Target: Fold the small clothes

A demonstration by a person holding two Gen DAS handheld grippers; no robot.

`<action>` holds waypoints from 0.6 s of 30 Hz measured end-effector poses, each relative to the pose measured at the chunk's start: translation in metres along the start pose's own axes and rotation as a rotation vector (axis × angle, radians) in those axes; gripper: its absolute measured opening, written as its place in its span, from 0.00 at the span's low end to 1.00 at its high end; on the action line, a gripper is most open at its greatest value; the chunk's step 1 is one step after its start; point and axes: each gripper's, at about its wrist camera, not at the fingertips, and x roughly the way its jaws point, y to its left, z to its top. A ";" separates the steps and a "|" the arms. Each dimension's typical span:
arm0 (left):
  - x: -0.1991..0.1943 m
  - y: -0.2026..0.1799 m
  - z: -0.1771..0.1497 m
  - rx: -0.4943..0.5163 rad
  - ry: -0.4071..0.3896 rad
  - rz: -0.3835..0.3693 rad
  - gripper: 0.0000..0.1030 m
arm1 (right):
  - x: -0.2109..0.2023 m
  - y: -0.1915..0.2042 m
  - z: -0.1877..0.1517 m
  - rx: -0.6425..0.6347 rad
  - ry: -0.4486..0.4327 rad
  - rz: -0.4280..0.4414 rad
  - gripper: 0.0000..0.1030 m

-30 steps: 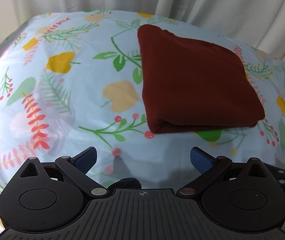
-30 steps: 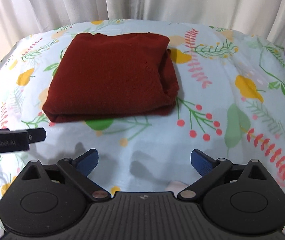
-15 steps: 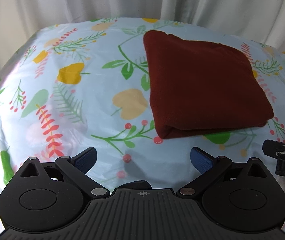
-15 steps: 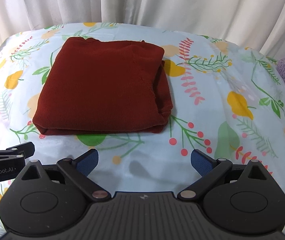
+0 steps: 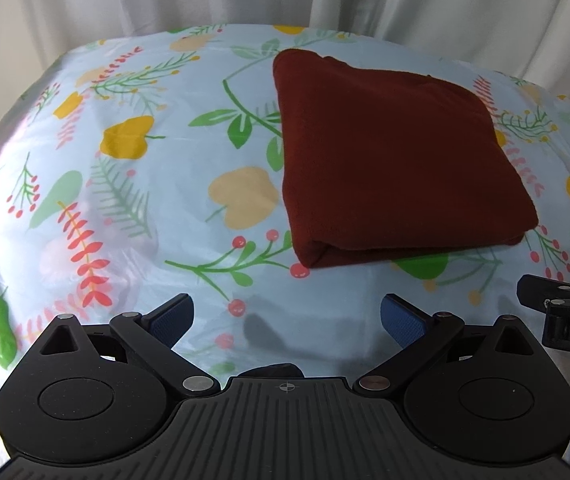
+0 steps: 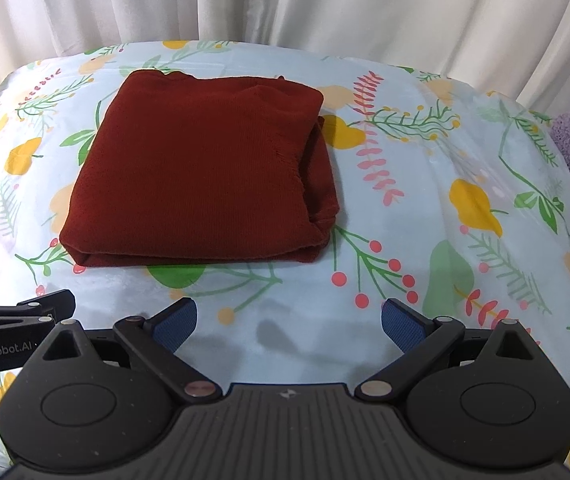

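Folded dark-red garment (image 5: pixel 397 160) on floral-covered surface (image 5: pixel 125 200), ahead-right of left gripper (image 5: pixel 287 318), ahead-left of right gripper (image 6: pixel 289 320). Both grippers spread wide, empty, about equally near; fold looks done.

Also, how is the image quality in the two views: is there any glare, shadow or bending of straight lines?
Left wrist view: soft white glare on the floral cloth at left; faint shadows ahead of the open jaws; the folded red garment is sharp. Right wrist view: even light, the garment's weave is clear, and the fisheye bows the cloth's far edge into an arc.
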 end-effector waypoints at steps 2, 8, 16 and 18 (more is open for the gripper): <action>0.000 -0.001 0.000 0.003 0.002 -0.001 0.99 | 0.000 0.000 0.000 0.000 0.000 -0.001 0.96; 0.000 -0.002 0.000 0.010 0.003 -0.001 0.99 | 0.000 0.000 0.000 0.000 0.002 0.002 0.96; -0.001 -0.004 0.000 0.010 0.005 -0.004 0.99 | -0.001 -0.001 0.001 0.006 0.005 0.002 0.96; -0.001 -0.004 -0.001 0.009 0.005 -0.003 0.99 | -0.001 -0.002 0.001 0.005 0.004 0.001 0.96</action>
